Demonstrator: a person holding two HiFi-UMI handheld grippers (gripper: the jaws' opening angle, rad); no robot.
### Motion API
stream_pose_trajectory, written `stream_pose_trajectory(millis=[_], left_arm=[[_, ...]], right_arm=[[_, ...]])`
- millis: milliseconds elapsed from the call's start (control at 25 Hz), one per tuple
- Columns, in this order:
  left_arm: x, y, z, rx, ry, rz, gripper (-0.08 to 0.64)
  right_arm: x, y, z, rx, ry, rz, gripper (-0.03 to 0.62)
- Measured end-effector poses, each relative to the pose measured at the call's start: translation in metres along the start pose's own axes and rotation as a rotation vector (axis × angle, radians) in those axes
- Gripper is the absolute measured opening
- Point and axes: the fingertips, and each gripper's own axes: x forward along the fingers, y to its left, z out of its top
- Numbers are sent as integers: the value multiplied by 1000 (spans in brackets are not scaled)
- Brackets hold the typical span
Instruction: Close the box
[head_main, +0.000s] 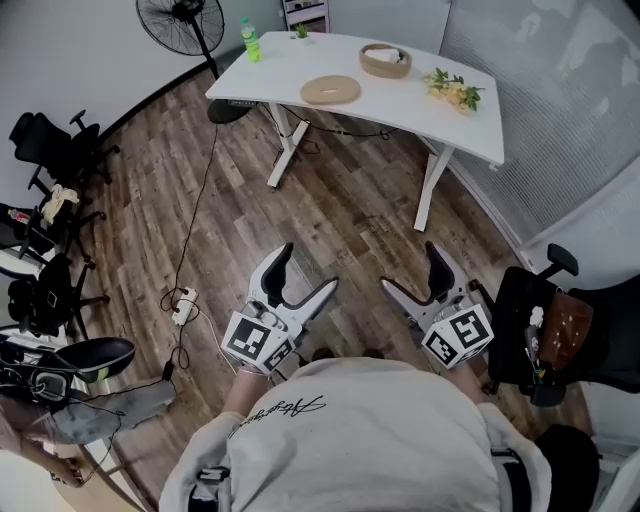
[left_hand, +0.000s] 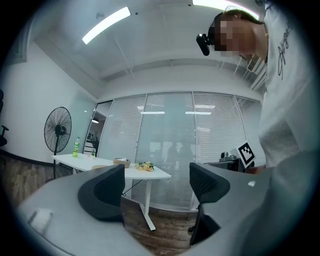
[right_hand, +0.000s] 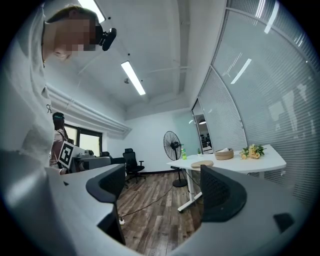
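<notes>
Gripper left (head_main: 308, 268) wide, empty | gripper right (head_main: 410, 266) wide, empty | round box (head_main: 385, 60) well apart, on table (head_main: 400, 105)

Wood-grain planks on the floor (head_main: 340, 215), brown-grey with a low sheen. Smooth white on the surface (head_main: 400, 100), faintly glossy, over legs (head_main: 432, 188) in what looks like white-painted metal. Pale, matt and wood-toned on the round disc (head_main: 330, 90); woven and rough on the basket (head_main: 385, 62). Clear green plastic for the bottle (head_main: 249, 40). Smooth pale grey plastic on left tool (head_main: 307, 270) and right tool (head_main: 408, 268), with matt black, finely textured pads (right_hand: 222, 192). Soft pale cloth on the sweatshirt (head_main: 370, 440).
</notes>
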Motion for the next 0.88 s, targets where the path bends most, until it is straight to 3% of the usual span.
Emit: stream_pose_trajectory(millis=[880], left_arm=[[-76,46,2,0,-1,-54,396]], right_arm=[[35,90,-18,5,-11,-25,454]])
